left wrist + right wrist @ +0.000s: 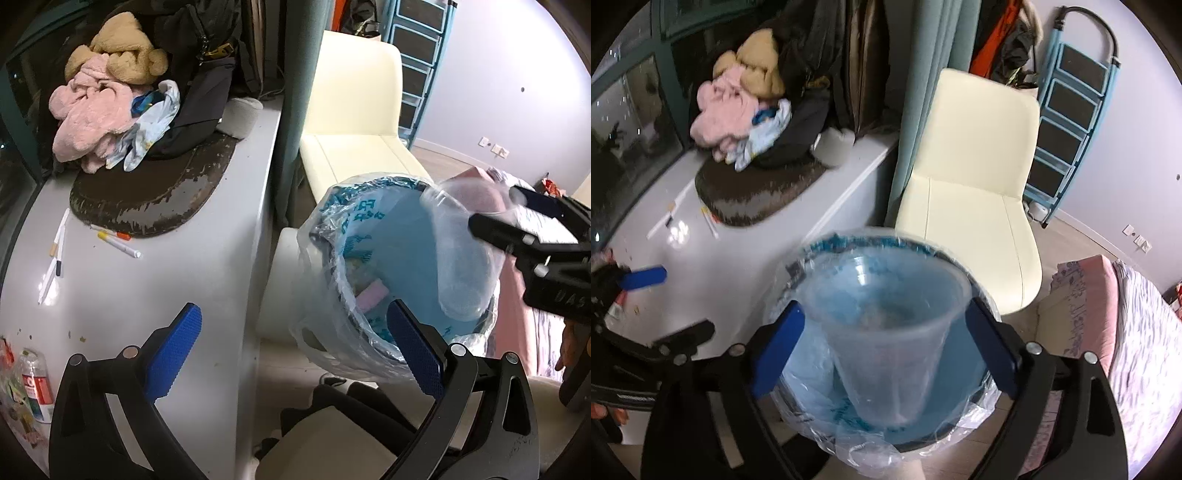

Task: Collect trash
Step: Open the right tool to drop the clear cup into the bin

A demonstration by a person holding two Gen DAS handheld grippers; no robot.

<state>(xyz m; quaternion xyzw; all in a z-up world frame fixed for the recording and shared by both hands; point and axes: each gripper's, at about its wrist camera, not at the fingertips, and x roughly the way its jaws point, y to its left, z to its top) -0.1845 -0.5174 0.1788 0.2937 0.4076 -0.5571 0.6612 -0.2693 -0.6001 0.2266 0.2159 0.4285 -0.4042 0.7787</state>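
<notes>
Over the lined trash bin, we are holding our right gripper spread around a clear plastic cup; our left gripper is spread, holding nothing.

Even indoor light, fisheye-bent edges, motion blur on the cup.

The bin's mouth is mostly blocked by the clear plastic cup; cream chair crowds right behind.
</notes>
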